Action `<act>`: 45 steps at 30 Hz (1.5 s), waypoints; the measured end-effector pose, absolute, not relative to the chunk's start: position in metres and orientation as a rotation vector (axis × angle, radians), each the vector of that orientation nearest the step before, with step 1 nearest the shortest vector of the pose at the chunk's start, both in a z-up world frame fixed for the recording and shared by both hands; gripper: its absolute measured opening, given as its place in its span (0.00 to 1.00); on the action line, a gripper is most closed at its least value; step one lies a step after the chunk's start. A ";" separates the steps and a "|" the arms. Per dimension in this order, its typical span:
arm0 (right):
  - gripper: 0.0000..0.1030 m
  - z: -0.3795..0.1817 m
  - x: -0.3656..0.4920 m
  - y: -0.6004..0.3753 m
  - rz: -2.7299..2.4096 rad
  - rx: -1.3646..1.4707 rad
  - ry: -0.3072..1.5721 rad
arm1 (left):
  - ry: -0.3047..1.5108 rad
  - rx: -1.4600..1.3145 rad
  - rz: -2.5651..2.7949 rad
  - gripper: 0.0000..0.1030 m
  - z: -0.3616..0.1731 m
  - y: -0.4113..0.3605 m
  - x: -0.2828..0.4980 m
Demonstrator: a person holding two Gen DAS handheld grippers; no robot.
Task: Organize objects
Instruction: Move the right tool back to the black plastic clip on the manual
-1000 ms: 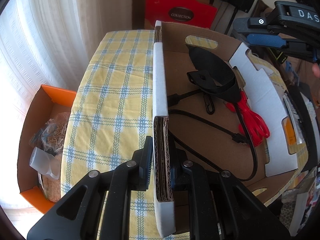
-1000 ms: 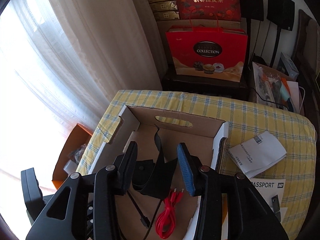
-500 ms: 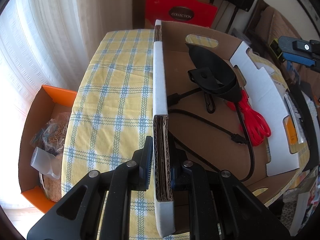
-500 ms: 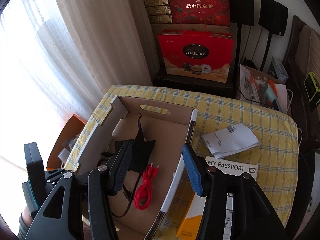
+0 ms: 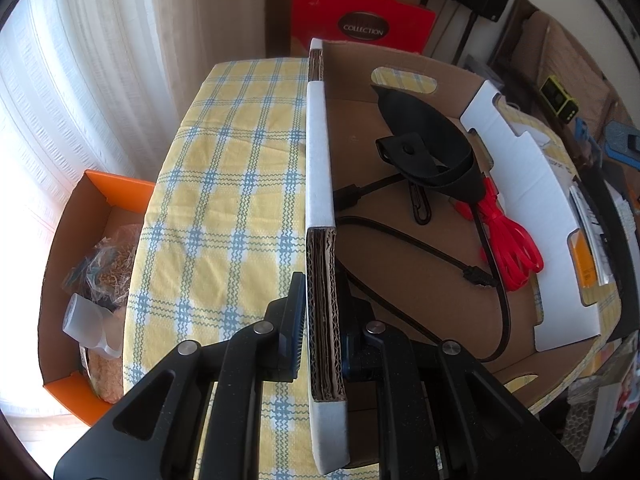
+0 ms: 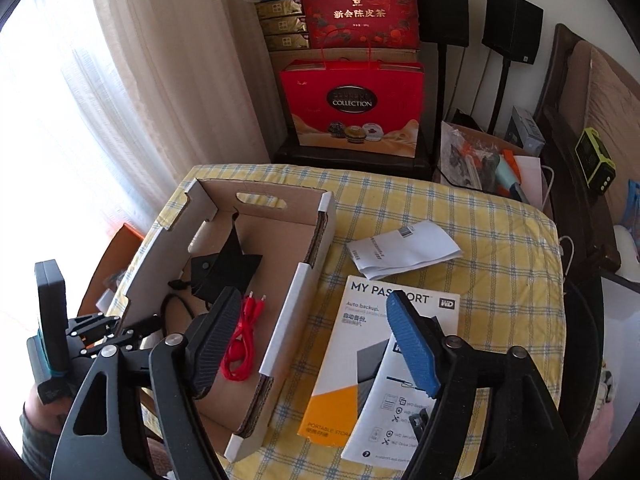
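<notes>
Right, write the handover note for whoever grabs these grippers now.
Left gripper: shut on the cardboard box side wall, steadying it.
Right gripper: jaws opening, nothing between them, hovering over the box's right wall and the My Passport box.
In the box: black pouch, red cable, black cable.
Left on the tablecloth: My Passport box, folded paper.

Left tool clamped tight — right tool opening, empty.
</notes>
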State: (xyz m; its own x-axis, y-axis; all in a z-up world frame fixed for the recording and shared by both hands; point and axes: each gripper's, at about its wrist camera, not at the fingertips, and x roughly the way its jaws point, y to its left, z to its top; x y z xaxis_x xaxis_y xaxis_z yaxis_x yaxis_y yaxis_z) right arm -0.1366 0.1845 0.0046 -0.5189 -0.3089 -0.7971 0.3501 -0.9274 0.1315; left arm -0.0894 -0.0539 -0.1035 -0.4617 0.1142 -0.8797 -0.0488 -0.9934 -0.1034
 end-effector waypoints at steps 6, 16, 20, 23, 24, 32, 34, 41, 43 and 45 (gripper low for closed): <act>0.78 0.003 -0.127 0.203 -2.484 1.279 0.085 | -0.089 -1.580 2.604 0.12 -0.103 -0.053 -0.089; 0.78 0.003 -0.114 0.238 -2.491 1.302 0.081 | -0.081 -1.587 2.608 0.12 -0.102 -0.052 -0.089; 0.78 -0.003 -0.112 0.254 -2.495 1.326 0.072 | -0.086 -1.588 2.607 0.12 -0.102 -0.052 -0.089; 0.70 -0.009 -0.113 0.264 -2.497 1.347 0.057 | -0.084 -1.588 2.607 0.12 -0.102 -0.052 -0.090; 0.67 -0.011 -0.114 0.268 -2.493 1.354 0.049 | -0.085 -1.588 2.607 0.12 -0.102 -0.052 -0.089; 0.39 -0.032 -0.131 0.282 -2.447 1.425 -0.027 | -0.086 -1.588 2.607 0.12 -0.102 -0.052 -0.089; 0.39 -0.035 -0.133 0.281 -2.443 1.429 -0.035 | -0.085 -1.589 2.607 0.12 -0.102 -0.052 -0.089; 0.39 -0.043 -0.140 0.273 -2.433 1.438 0.019 | -0.085 -1.588 2.608 0.12 -0.102 -0.052 -0.089; 0.39 -0.046 -0.142 0.270 -2.430 1.446 0.032 | -0.086 -1.589 2.609 0.12 -0.103 -0.053 -0.090; 0.38 -0.050 -0.144 0.267 -2.427 1.455 0.042 | -0.087 -1.590 2.609 0.12 -0.103 -0.054 -0.091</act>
